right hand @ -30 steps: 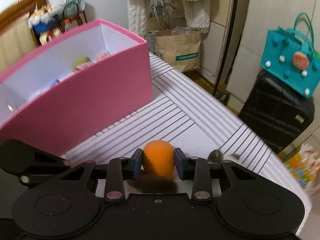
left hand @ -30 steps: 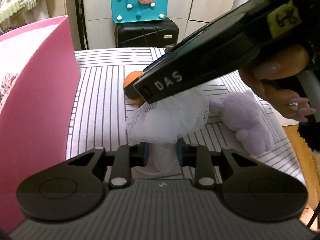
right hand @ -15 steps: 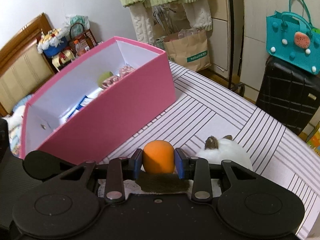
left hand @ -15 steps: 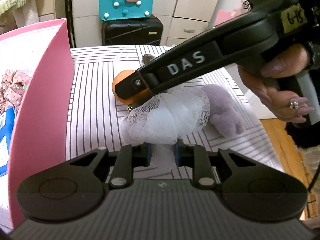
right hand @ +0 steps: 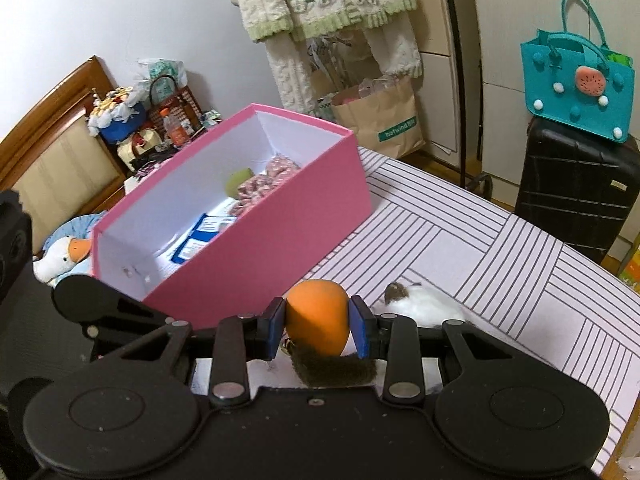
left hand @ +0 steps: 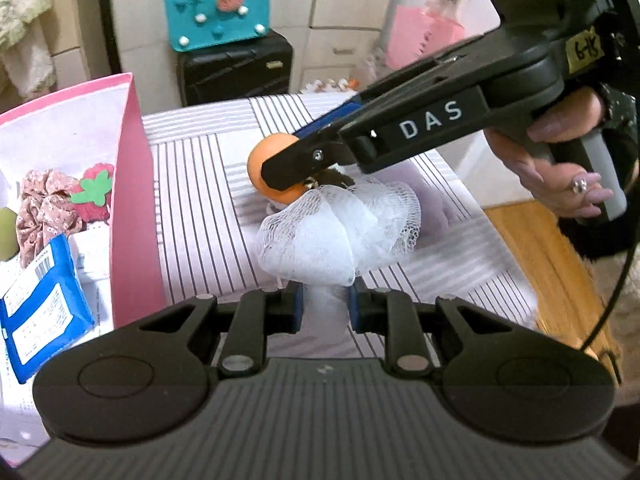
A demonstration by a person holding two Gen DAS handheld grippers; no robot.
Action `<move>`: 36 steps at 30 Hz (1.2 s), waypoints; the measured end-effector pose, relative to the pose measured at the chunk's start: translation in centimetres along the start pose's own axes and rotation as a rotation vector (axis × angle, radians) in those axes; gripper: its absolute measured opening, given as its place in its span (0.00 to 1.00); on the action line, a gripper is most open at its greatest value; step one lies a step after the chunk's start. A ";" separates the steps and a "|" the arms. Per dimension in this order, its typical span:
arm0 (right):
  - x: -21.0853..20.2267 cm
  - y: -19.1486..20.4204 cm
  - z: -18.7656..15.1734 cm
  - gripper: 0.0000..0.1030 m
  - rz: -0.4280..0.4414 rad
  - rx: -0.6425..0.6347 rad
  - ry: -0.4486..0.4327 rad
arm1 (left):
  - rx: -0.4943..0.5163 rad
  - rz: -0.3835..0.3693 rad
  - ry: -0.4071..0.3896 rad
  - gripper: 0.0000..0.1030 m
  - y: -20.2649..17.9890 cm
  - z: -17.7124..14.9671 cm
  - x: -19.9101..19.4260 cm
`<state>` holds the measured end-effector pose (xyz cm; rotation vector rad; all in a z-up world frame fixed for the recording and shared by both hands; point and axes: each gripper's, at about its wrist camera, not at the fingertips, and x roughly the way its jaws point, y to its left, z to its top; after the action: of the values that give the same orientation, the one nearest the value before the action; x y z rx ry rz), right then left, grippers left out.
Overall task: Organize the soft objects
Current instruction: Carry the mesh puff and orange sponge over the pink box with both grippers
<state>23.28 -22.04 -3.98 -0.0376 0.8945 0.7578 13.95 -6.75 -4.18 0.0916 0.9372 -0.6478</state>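
A: Two tongs, both loaded: left tongs (left hand: 323, 307) pinch the white mesh pouf (left hand: 340, 232), right tongs (right hand: 318, 327) pinch the orange ball (right hand: 317, 316)

B: Pink box (right hand: 272, 236) lies to their left; the left tongs seem nearer

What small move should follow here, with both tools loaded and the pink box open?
Probably carry both loads leftward over the open pink cardboard box before releasing. The left tool pinches the white mesh bath pouf; the right tool clamps the orange foam ball. Both hang above the striped tablecloth, outside the box wall.
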 end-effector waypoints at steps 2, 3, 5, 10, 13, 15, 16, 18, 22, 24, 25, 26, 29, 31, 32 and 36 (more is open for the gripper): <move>-0.4 0.5 -0.2 0.38 0.010 0.001 -0.001 | 0.002 -0.029 0.024 0.20 0.2 0.0 -0.6; -0.6 0.7 -0.2 0.38 0.013 0.006 0.000 | 0.003 -0.038 0.030 0.20 0.3 0.0 -0.9; -0.7 0.9 -0.4 0.38 0.003 0.014 -0.002 | 0.018 -0.031 0.029 0.20 0.4 -0.1 -1.6; -0.8 1.3 -0.6 0.38 -0.004 0.032 -0.003 | 0.039 -0.005 0.019 0.20 0.8 -0.1 -2.8; -1.1 1.6 -0.7 0.38 -0.004 0.034 0.004 | 0.045 -0.007 0.037 0.20 1.1 0.1 -3.5; -1.6 2.1 -0.7 0.38 -0.003 0.029 0.002 | 0.052 -0.002 0.045 0.20 1.3 0.3 -3.9; -1.8 2.3 -0.7 0.38 -0.001 0.026 0.001 | 0.059 0.001 0.048 0.20 1.3 0.3 -4.2; -2.3 2.8 -0.8 0.38 0.003 0.019 0.000 | 0.076 0.003 0.057 0.20 1.1 0.1 -4.9; -3.0 3.9 -1.4 0.38 -0.007 0.002 0.021 | 0.088 -0.024 0.102 0.20 0.8 -0.3 -5.6; -3.3 4.2 -1.8 0.38 -0.016 -0.004 0.038 | 0.099 -0.026 0.120 0.20 0.6 -0.7 -6.0; -3.3 4.5 -2.1 0.38 -0.020 -0.005 0.046 | 0.101 -0.028 0.127 0.20 0.6 -1.0 -6.2; -3.4 4.7 -2.4 0.38 -0.024 -0.006 0.055 | 0.101 -0.032 0.135 0.20 0.5 -1.1 -6.4; -4.0 5.6 -3.1 0.38 -0.034 -0.020 0.073 | 0.095 -0.030 0.143 0.20 0.6 -2.0 -7.5; -4.4 6.2 -3.5 0.38 -0.036 -0.027 0.080 | 0.087 -0.019 0.140 0.20 0.7 -2.4 -8.4; -4.7 6.5 -3.7 0.38 -0.037 -0.029 0.082 | 0.075 -0.013 0.140 0.20 0.8 -2.5 -9.0; -6.1 8.2 -3.9 0.38 -0.027 -0.045 0.070 | 0.063 0.011 0.112 0.20 0.9 -3.1 -11.1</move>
<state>13.24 -20.78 0.07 -0.1161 0.9416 0.7545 7.52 0.36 2.35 0.1907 1.0233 -0.6674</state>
